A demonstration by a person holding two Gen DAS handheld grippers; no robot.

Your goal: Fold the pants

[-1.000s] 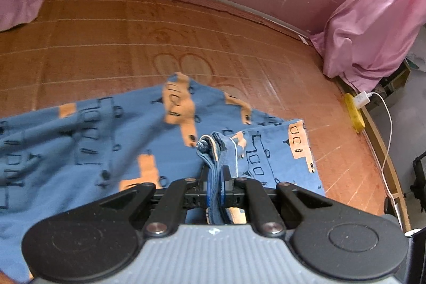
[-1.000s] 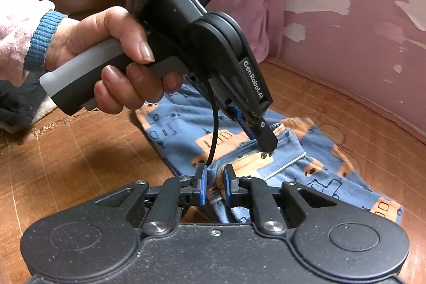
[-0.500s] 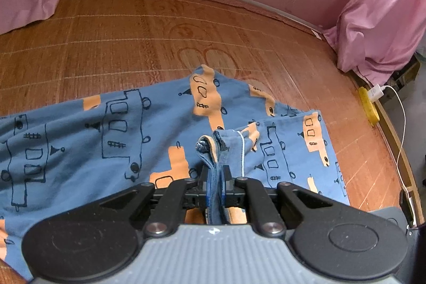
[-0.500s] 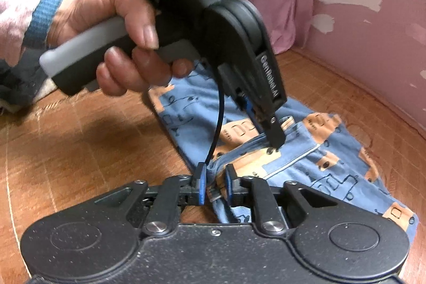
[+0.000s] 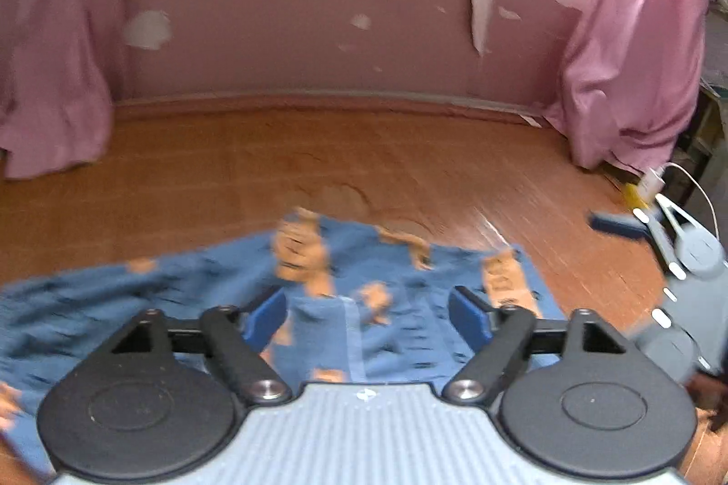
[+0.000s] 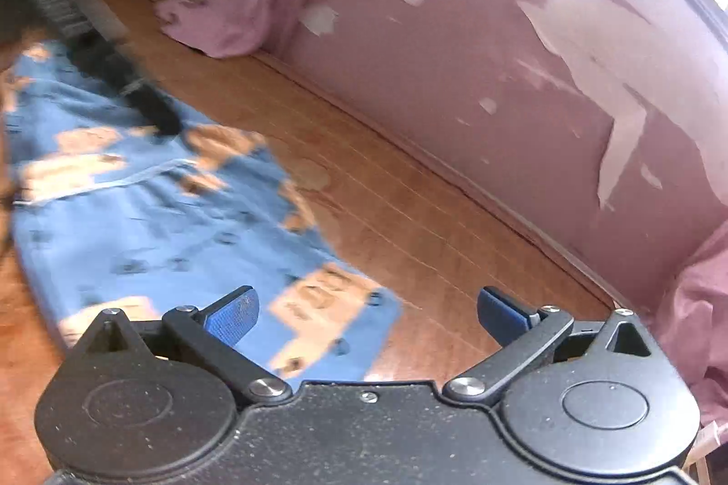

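Observation:
The blue pants [image 5: 191,294] with orange truck prints lie folded flat on the brown bamboo mat [image 5: 273,166]. My left gripper [image 5: 367,314] hovers just above them, open, nothing between its blue pads. In the right wrist view the same pants [image 6: 150,212] spread to the left, and my right gripper [image 6: 367,310] is open above their near corner. The right gripper's grey body [image 5: 673,257] shows at the right edge of the left wrist view. The left gripper's dark body [image 6: 113,75] crosses the pants at the upper left of the right wrist view. Both views are motion-blurred.
A pink wall [image 5: 318,30] with peeling paint bounds the mat at the back. Pink curtains hang at left [image 5: 50,75] and right [image 5: 637,53]. A yellow power strip with a white charger and cable [image 5: 650,180] lies at the mat's right edge.
Both grippers have let go of the pants and opened wide. They have lifted and drawn apart, and the pants now lie flat on the mat.

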